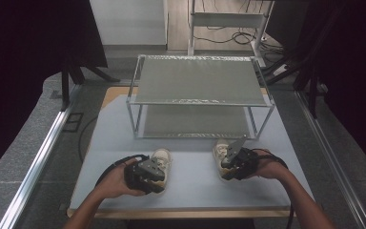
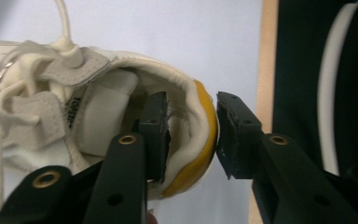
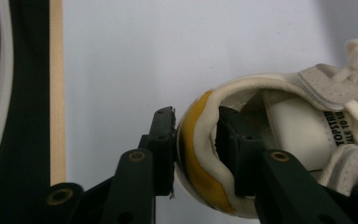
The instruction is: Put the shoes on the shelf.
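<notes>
1. left hand (image 1: 112, 183) comes in from the bottom edge of the high view and holds the left gripper (image 1: 145, 175) low over the near part of the table (image 1: 190, 186).
2. left shoe (image 1: 160, 162), cream-white with laces, sits on the table just in front of the rack, toe pointing away from the person, heel under the left gripper.
3. in the left gripper view the left gripper (image 2: 192, 135) straddles the heel collar of the left shoe (image 2: 74, 116): one jaw inside the opening, the other outside against the yellow heel tab (image 2: 200, 144). jaws close on the collar, pinching it.
4. metal rack (image 1: 199, 95) with two shelves stands mid-table, beyond both shoes.
5. right shoe (image 1: 221, 151) sits near the left shoe but apart from it, also toe away, heel toward the person.
6. right gripper (image 1: 232, 164) in the right hand (image 1: 267, 167) sits at that heel.
7. in the right gripper view the right gripper (image 3: 196, 140) pinches the heel of the right shoe (image 3: 307, 130): one jaw outside on the yellow patch (image 3: 193, 154), one inside the collar.
</notes>
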